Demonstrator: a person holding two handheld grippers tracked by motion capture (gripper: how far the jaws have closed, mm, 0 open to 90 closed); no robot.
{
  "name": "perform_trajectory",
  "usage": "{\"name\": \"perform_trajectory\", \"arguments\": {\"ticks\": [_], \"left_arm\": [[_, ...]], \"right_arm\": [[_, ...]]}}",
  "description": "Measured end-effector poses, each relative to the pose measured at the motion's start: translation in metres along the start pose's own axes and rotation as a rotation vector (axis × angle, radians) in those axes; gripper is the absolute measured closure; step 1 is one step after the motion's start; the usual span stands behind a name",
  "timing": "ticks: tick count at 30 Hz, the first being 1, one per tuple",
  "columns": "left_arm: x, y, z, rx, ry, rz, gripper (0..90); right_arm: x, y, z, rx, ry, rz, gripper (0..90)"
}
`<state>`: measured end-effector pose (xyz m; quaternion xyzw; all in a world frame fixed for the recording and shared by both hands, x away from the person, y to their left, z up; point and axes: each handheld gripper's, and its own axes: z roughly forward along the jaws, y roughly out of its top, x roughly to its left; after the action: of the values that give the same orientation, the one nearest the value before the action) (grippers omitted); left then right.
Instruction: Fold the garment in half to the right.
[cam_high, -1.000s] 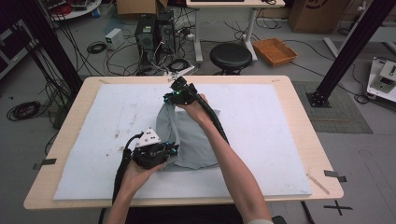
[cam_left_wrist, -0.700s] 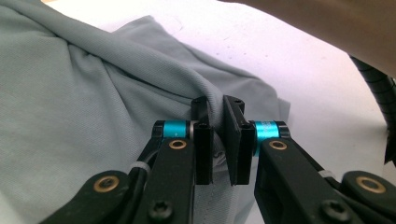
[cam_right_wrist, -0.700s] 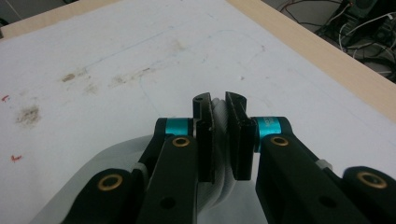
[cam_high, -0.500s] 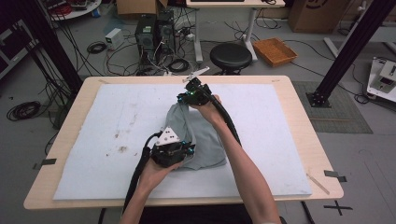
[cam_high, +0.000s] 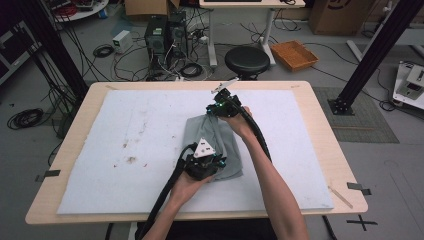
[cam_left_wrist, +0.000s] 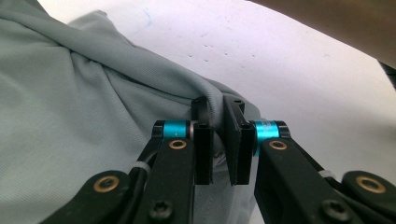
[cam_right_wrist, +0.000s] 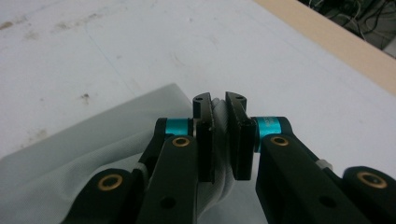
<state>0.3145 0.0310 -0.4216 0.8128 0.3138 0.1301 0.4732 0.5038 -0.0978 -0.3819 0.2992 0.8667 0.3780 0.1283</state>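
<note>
Grey cloth (cam_high: 220, 145) lying folded and rumpled on the white mat (cam_high: 125, 150), right of the mat's middle. Left gripper (cam_left_wrist: 218, 140) at the cloth's near edge, jaws pinching a fold of it. Right gripper (cam_right_wrist: 219, 140) at the cloth's far edge, jaws clamped on a bunched ridge of fabric. Brown stains on the mat left of the cloth.

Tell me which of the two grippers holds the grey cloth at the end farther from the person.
The right gripper. It pinches the grey cloth at its far end; the left gripper grips the near end.
</note>
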Motion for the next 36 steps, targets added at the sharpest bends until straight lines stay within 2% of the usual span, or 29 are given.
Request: {"name": "perform_trajectory", "arguments": {"ticks": [11, 16, 23, 25, 32, 36], "left_arm": [[-0.008, -0.003, 0.021, 0.058, 0.015, -0.007, 82.6], [-0.011, -0.005, 0.028, 0.074, 0.011, 0.014, 82.4], [-0.016, -0.006, 0.033, 0.068, 0.0, 0.033, 82.2], [-0.017, -0.006, 0.033, 0.062, -0.003, 0.037, 82.2], [-0.021, -0.006, 0.035, 0.053, -0.012, 0.057, 82.1], [-0.023, -0.006, 0.037, 0.049, -0.012, 0.061, 82.2]], "right_arm": [[-0.017, -0.027, 0.006, 0.049, -0.027, 0.049, 80.9], [-0.025, -0.035, 0.006, 0.059, -0.033, 0.083, 76.8], [-0.039, -0.045, 0.001, 0.06, -0.048, 0.139, 74.0], [-0.042, -0.048, -0.001, 0.063, -0.055, 0.142, 73.4], [-0.054, -0.055, -0.012, 0.069, -0.12, 0.177, 71.0], [-0.057, -0.056, -0.021, 0.035, -0.132, 0.195, 69.5]]}}
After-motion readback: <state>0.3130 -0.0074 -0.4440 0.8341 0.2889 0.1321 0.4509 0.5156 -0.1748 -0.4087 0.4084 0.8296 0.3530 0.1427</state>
